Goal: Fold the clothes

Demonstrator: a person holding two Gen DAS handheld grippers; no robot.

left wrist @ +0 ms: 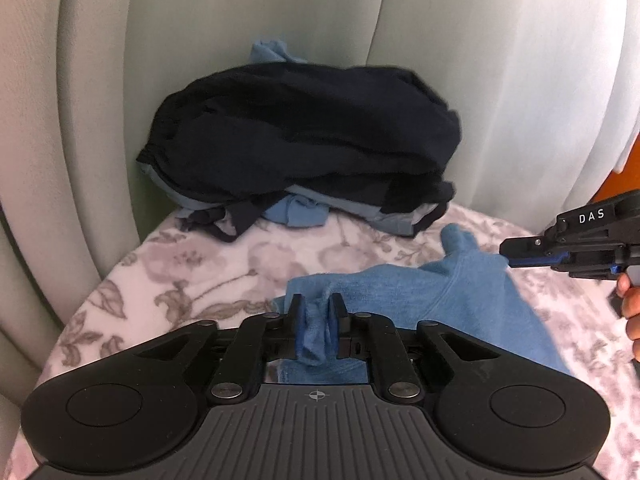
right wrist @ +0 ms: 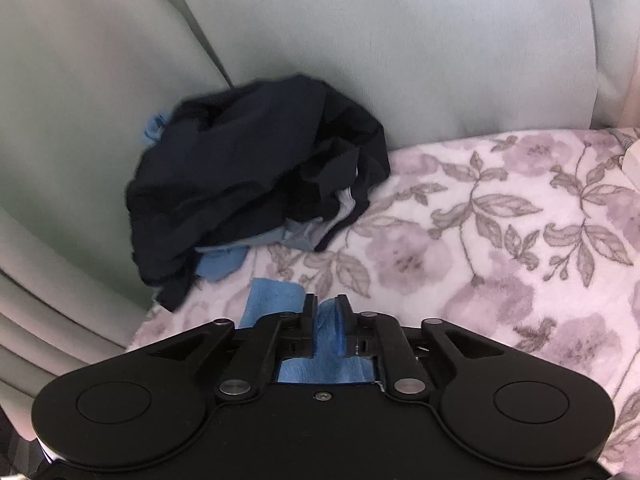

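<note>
Both grippers, left gripper (left wrist: 319, 312) and right gripper (right wrist: 325, 314), clamp the soft blue knit garment (left wrist: 420, 300) low in frame, mid-fold; next, carry both pinched edges across together.

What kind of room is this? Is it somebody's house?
Probably a home, maybe a living room. There is a pale green sofa with a flowery blanket over the seat, and a pile of dark clothes waiting at the back. Both tongs hold a blue garment.

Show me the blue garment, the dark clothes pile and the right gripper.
blue garment (left wrist: 472, 300), left wrist view, on its spread body.
dark clothes pile (left wrist: 304, 136), left wrist view, on its top fold.
right gripper (right wrist: 323, 322), right wrist view, between its fingertips.
</note>
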